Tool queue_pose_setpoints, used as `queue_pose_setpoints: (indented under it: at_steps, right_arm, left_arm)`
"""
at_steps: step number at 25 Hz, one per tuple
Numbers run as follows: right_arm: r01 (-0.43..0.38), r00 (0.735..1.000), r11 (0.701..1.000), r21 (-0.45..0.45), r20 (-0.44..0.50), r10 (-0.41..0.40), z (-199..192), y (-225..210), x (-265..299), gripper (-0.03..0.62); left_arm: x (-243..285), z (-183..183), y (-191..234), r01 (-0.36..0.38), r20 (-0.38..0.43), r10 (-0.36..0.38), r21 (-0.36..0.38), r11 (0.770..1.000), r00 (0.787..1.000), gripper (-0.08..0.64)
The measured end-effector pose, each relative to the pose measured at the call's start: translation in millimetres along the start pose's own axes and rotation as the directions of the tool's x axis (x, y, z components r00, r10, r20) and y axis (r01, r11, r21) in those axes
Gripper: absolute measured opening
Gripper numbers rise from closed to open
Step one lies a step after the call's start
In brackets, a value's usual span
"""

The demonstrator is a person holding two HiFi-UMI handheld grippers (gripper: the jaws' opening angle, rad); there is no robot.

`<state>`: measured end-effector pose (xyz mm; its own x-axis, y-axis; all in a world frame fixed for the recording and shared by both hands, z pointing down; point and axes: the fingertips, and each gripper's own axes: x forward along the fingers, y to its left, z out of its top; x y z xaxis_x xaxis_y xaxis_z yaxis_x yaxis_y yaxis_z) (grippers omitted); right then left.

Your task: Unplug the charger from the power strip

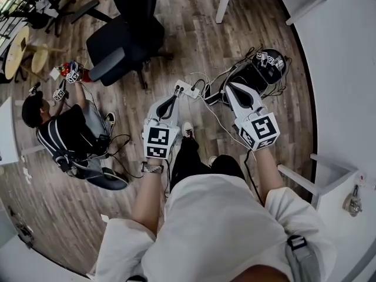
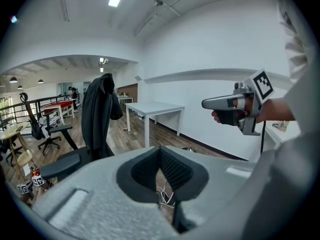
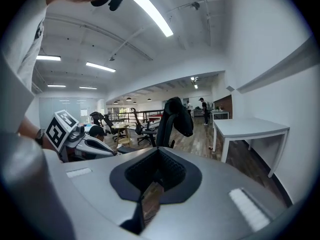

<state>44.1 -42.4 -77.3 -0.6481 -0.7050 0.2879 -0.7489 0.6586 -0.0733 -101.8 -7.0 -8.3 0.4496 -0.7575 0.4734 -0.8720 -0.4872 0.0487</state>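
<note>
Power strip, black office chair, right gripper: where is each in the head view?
power strip (image 1: 188, 90), head view, white top face.
black office chair (image 1: 120, 40), head view, seat cushion.
right gripper (image 1: 230, 88), head view, midway between its fingertips.

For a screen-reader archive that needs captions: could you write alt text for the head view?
From above, a person holds the left gripper and right gripper, both shut, toward a cabled white power strip on a wood floor. A black office chair stands beyond; another person is at left.
</note>
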Motion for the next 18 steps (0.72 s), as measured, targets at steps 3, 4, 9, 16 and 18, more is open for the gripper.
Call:
queue_pose_setpoints:
  at_steps: [3, 4, 9, 16, 18]
  right_arm:
    - [0.014, 0.999, 1.0, 0.012, -0.031, -0.014, -26.4, -9.4, 17.7, 0.002]
    - [0.014, 0.999, 1.0, 0.013, -0.041, -0.013, -36.2, -11.9, 23.5, 0.002]
    - [-0.007, 0.995, 1.0, 0.007, -0.096, 0.008, -89.0, -15.3, 42.9, 0.002]
    - [0.006, 0.99, 0.999, 0.032, -0.138, -0.001, -145.9, -21.5, 41.9, 0.002]
    - [0.014, 0.99, 0.999, 0.037, -0.141, -0.009, -163.5, -25.0, 49.9, 0.002]
  left_arm:
    - [20.4, -18.0, 11.2, 0.007, -0.015, -0.007, -0.009, 1.0, 1.0, 0.003]
    - [28.4, -24.4, 13.8, 0.007, -0.018, -0.007, -0.012, 1.0, 1.0, 0.003]
    - [60.3, -64.8, 9.2, 0.018, -0.038, -0.019, -0.031, 0.999, 0.999, 0.003]
    - [81.6, -107.9, 6.8, 0.017, -0.059, -0.022, -0.071, 0.997, 0.998, 0.003]
    - [91.6, -120.5, 9.7, 0.023, -0.066, -0.027, -0.054, 0.998, 0.997, 0.003]
